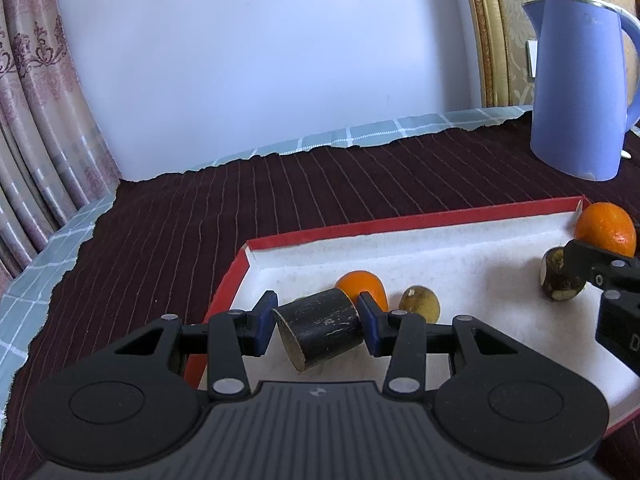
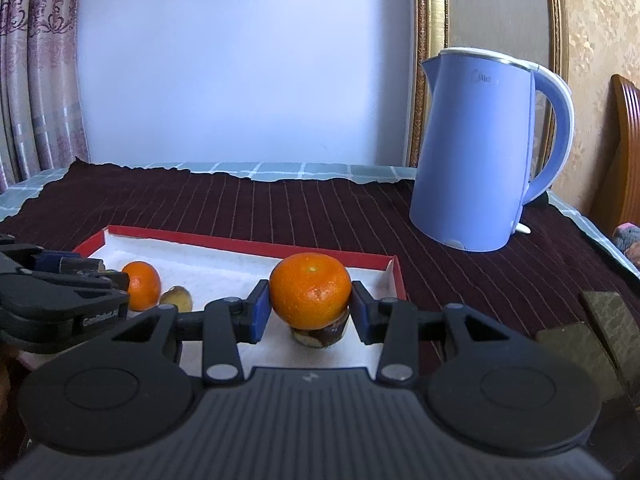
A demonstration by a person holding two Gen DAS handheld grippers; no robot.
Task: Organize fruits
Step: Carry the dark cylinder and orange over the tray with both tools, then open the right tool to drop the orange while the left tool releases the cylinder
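Note:
My left gripper (image 1: 318, 322) is shut on a dark, stubby cane piece (image 1: 320, 330), held tilted just above the near left part of the red-rimmed, white-lined tray (image 1: 400, 226). Behind it lie a small orange (image 1: 362, 285) and a yellow-brown fruit (image 1: 420, 303). My right gripper (image 2: 308, 308) is shut on a bigger orange (image 2: 308, 290) over the tray's right end (image 2: 394, 276). A second cane stub (image 2: 318, 338) stands right under that orange; whether they touch I cannot tell. The left gripper (image 2: 72, 276) shows at the left edge of the right wrist view.
A blue electric kettle (image 2: 480, 152) stands on the dark striped cloth (image 2: 280, 208) behind and to the right of the tray. A checked cloth (image 1: 40, 264) edges the table, with curtains at the left. Greenish blocks (image 2: 592, 336) sit at the right, near a wooden chair (image 2: 624, 148).

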